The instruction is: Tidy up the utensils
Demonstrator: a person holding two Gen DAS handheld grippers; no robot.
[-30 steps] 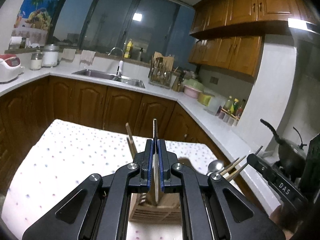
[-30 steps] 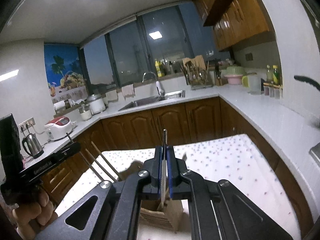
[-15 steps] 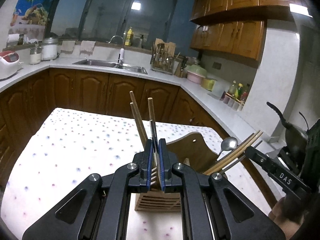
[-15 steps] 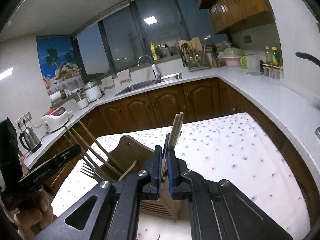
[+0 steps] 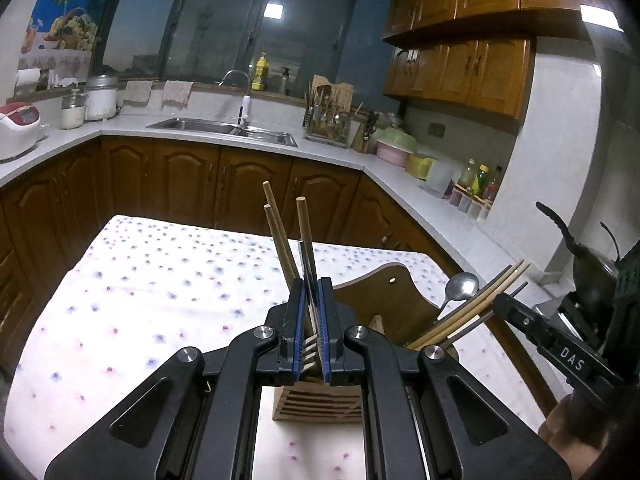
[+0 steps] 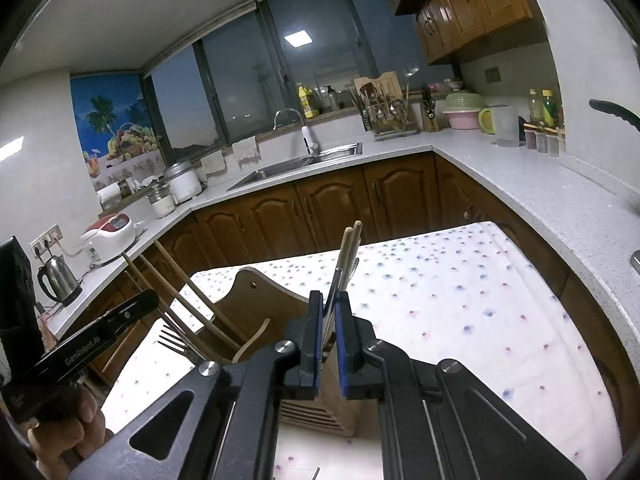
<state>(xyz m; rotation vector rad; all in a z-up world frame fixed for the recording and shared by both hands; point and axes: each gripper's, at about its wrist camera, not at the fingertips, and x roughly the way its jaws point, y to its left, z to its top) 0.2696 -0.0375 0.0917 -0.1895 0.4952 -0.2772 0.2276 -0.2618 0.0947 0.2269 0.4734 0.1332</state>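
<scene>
A wooden slatted utensil holder with a tall curved back board stands on the table. My left gripper is shut on a bundle of wooden chopsticks and a metal fork, held over the holder. My right gripper is shut on chopsticks and a thin metal utensil, also over the holder. The right gripper's spoon and chopsticks show in the left wrist view. The left gripper's fork shows in the right wrist view.
The table carries a white cloth with coloured dots. Brown cabinets and a white counter with a sink run behind. A black wok stands at the right. A kettle stands at the left.
Both grippers have tilted down and closer to the holder. The utensil bundles and the holder's back board have come into view. The grips have not changed.
</scene>
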